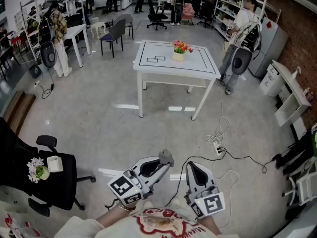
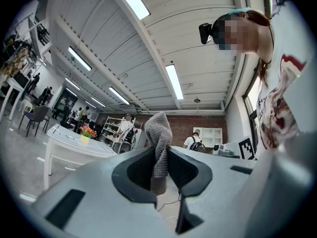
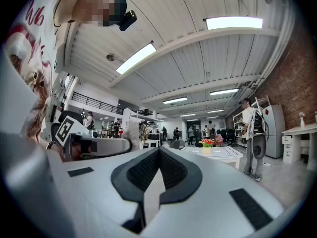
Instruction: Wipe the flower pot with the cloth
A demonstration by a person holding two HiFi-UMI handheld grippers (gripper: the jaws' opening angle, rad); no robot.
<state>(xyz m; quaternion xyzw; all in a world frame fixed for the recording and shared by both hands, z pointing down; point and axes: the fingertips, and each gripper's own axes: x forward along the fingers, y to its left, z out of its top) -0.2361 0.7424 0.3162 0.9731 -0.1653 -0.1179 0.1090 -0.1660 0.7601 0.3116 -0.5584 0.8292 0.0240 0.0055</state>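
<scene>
A small cream flower pot [image 1: 179, 55] with red and orange flowers stands on the far side of a white table [image 1: 163, 66], well ahead of me. The same flower pot [image 2: 85, 138] shows far off in the left gripper view, and the flower pot [image 3: 207, 149] also in the right gripper view. My left gripper [image 1: 166, 163] is shut on a grey knitted cloth [image 1: 166, 157], held low near my body. The cloth [image 2: 159, 143] sticks up between the jaws. My right gripper [image 1: 190, 165] is shut and holds nothing.
Black lines are marked on the table top. A black office chair [image 1: 47, 175] at my left carries a white flower pot. Cables and a power strip [image 1: 218, 147] lie on the floor ahead. People stand by shelves at the back and right; a white desk [image 1: 287, 90] lines the brick wall.
</scene>
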